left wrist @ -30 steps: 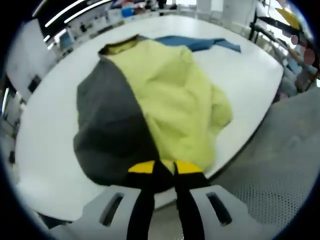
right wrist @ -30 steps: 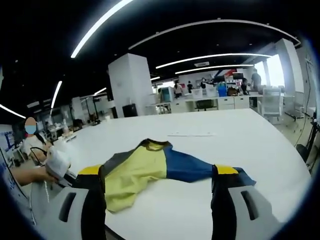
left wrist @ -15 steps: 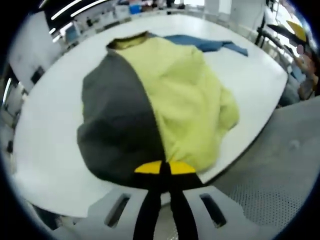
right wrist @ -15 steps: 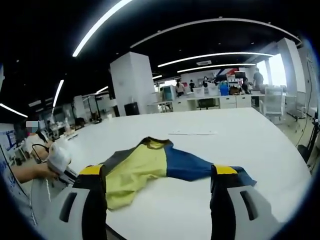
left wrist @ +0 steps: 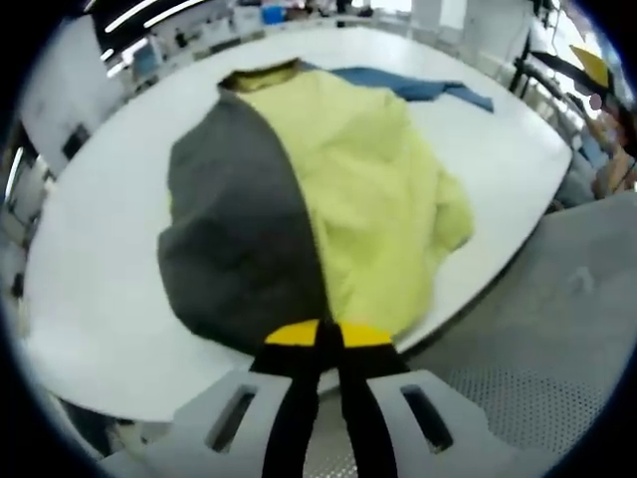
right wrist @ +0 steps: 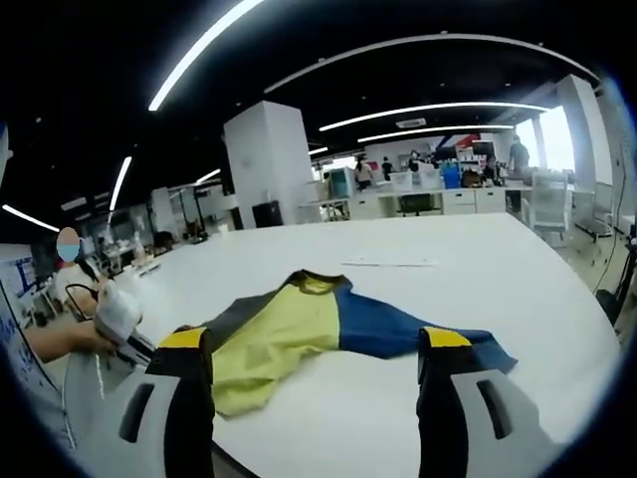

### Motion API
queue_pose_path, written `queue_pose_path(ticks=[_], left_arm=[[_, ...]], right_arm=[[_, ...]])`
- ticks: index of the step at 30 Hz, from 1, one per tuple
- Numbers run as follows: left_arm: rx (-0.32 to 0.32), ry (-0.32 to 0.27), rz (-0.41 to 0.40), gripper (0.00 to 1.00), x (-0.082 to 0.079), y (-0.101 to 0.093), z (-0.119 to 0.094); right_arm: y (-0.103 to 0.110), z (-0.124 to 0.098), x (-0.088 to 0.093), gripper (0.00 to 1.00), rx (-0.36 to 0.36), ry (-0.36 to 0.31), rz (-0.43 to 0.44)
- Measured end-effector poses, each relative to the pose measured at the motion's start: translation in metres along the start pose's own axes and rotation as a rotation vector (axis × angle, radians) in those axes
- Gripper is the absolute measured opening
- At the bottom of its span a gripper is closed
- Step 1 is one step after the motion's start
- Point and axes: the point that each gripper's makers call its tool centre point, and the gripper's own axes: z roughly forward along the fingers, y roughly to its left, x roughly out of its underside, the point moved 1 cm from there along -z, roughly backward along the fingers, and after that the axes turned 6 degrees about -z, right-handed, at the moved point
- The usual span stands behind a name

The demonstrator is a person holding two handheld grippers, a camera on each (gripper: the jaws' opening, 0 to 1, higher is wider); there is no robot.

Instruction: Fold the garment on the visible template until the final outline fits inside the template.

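Pinching what looks like the hem of the colour-block sweatshirt (left wrist: 299, 199), the left gripper (left wrist: 317, 339) begins a fold across the white table (right wrist: 478, 289); the right gripper (right wrist: 314, 344) hovers wide open, empty, needing a matching grip next.

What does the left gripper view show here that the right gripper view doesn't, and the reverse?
Left gripper view: the left gripper pinched shut on the garment at the table edge, and grey perforated flooring. Right gripper view: the right gripper open above the table, a person's hand, a white pillar. Both: the grey, yellow and blue garment on the white table.
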Motion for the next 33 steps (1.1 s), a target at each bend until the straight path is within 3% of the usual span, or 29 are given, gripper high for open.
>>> queue_pose_path(ticks=[13, 17, 24, 28, 33], left_arm=[[-0.015, 0.0, -0.028, 0.0, 0.001, 0.009, -0.009], [-0.022, -0.031, -0.03, 0.0, -0.007, 0.015, -0.02], [0.015, -0.14, -0.093, 0.0, -0.031, 0.024, -0.038], [-0.009, -0.182, -0.069, 0.0, -0.042, 0.037, -0.049], [-0.033, -0.227, -0.043, 0.0, -0.057, 0.056, -0.063]], right_arm=[[0.007, 0.003, -0.004, 0.84, -0.019, 0.004, -0.012], [0.013, 0.005, -0.007, 0.86, -0.037, 0.001, -0.015], [0.028, 0.013, -0.007, 0.95, -0.057, 0.002, -0.022], [0.036, 0.015, 0.0, 1.0, -0.066, 0.047, -0.085], [0.043, 0.016, 0.0, 1.0, -0.062, 0.042, -0.058]])
